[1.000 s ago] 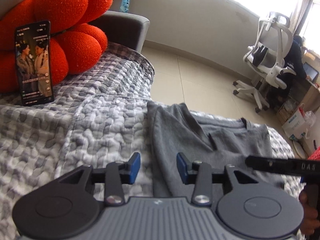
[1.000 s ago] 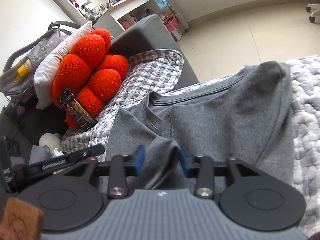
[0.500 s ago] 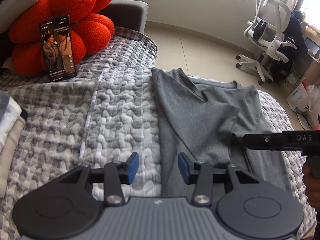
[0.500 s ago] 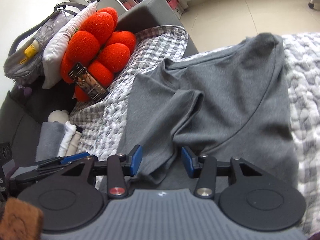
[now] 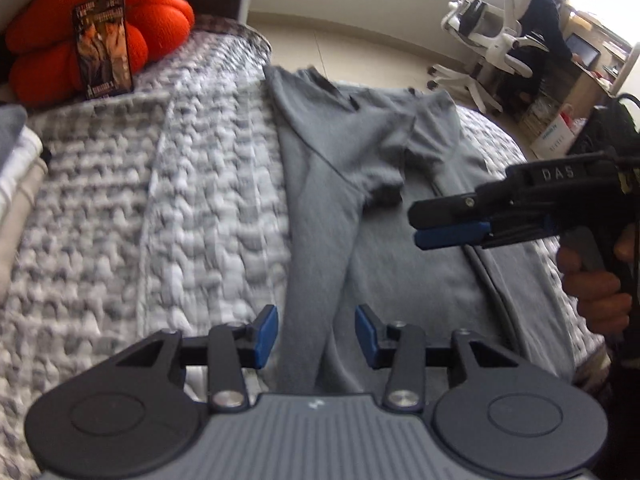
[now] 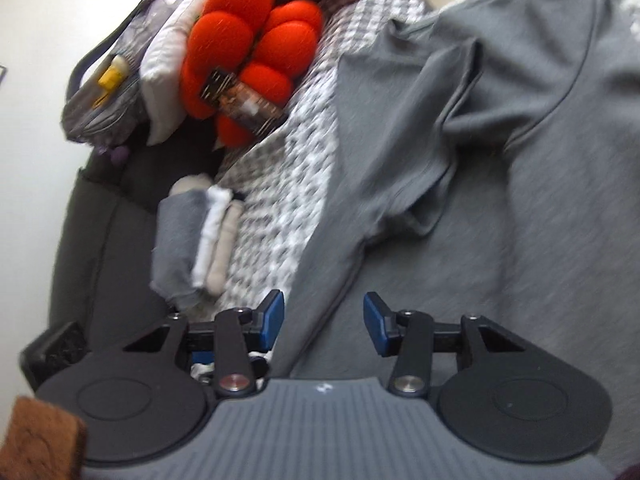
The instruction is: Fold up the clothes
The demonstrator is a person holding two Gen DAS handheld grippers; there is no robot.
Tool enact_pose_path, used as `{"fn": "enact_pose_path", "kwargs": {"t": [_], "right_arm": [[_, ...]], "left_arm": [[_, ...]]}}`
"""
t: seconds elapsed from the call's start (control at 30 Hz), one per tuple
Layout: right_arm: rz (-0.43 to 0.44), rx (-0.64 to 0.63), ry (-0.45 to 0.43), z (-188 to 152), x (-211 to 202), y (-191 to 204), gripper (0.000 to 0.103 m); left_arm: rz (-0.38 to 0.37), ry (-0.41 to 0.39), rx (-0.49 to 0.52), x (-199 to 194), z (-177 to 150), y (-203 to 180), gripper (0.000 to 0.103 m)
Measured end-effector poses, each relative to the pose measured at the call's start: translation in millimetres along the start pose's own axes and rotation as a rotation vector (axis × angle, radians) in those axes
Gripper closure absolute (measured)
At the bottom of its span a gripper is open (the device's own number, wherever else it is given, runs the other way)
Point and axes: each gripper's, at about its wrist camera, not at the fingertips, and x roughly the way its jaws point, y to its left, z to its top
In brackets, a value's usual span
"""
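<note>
Hovering released, blue pads apart and grasping nothing, left gripper (image 5: 316, 336) and right gripper (image 6: 323, 324) over soft grey T-shirt (image 5: 340, 200) lying sleeves-folded on nubbly grey-white quilt (image 5: 180, 200), beyond it lumpy orange cushion (image 6: 248, 40) propping phone (image 5: 105, 46).

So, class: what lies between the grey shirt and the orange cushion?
Only bare grey-and-white blanket separates grey shirt from orange cushion, seen in the left wrist view.

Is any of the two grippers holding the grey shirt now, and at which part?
Nothing is held. The left gripper and the right gripper both have open, empty jaws above the grey shirt, which lies free on the blanket.
</note>
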Motion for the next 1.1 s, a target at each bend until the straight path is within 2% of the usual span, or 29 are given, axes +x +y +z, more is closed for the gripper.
{"fn": "enact_pose_path", "kwargs": {"t": [0.2, 0.37, 0.47, 0.83, 1.1], "right_arm": [[0.036, 0.056, 0.125, -16, 23, -8, 0.055], [0.059, 0.045, 0.162, -26, 29, -3, 0.055], [0.055, 0.038, 0.158, -29, 32, -1, 0.055], [0.061, 0.055, 0.146, -26, 47, 2, 0.065], [0.082, 0.056, 0.142, -24, 56, 3, 0.067]], "left_arm": [[0.012, 0.061, 0.066, 11, -10, -5, 0.062], [0.024, 0.078, 0.104, 18, -12, -12, 0.067], [0.025, 0.074, 0.098, 17, -12, -11, 0.071], [0.013, 0.054, 0.061, 10, -9, -7, 0.096], [0.012, 0.043, 0.057, 6, -10, -9, 0.097]]}}
